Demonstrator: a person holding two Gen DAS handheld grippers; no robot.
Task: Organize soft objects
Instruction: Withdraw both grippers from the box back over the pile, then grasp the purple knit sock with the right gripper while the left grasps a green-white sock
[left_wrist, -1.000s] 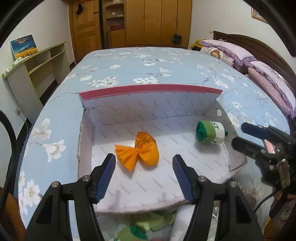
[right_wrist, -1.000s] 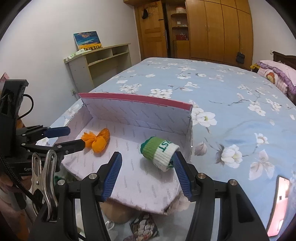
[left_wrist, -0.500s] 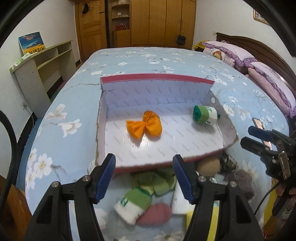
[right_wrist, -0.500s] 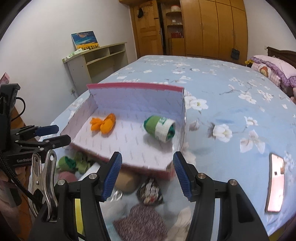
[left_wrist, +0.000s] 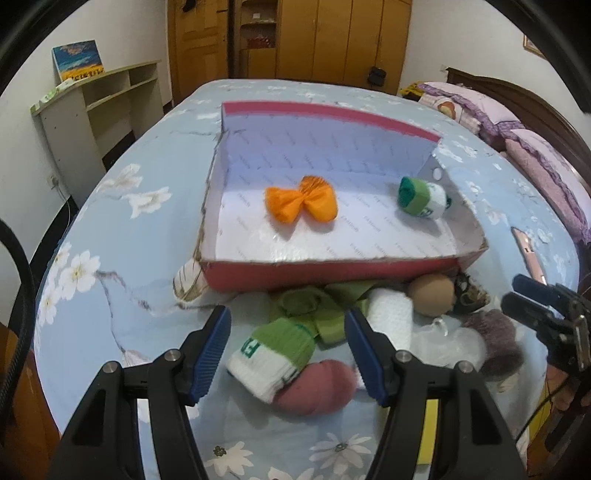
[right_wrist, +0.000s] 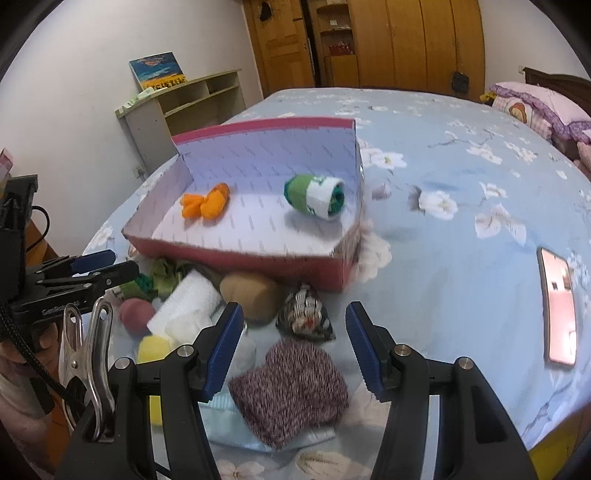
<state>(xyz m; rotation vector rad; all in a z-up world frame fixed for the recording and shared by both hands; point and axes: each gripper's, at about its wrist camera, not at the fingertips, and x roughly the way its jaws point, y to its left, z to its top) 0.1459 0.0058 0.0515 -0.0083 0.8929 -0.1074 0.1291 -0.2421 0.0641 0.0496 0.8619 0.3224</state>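
Only an orange bow-shaped cloth bundle (left_wrist: 301, 203) and a rolled green-and-white sock (left_wrist: 423, 197) lie inside the red-rimmed cardboard box (left_wrist: 332, 271), while the unsorted soft pile (right_wrist: 236, 295) waits before it, with left gripper (left_wrist: 286, 354) and right gripper (right_wrist: 293, 349) both gaping empty.

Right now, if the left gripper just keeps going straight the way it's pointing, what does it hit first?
Most likely the green-and-white rolled sock, which lies between the open fingers of the left gripper, with the pink bundle just beside it. Depth is hard to judge here.
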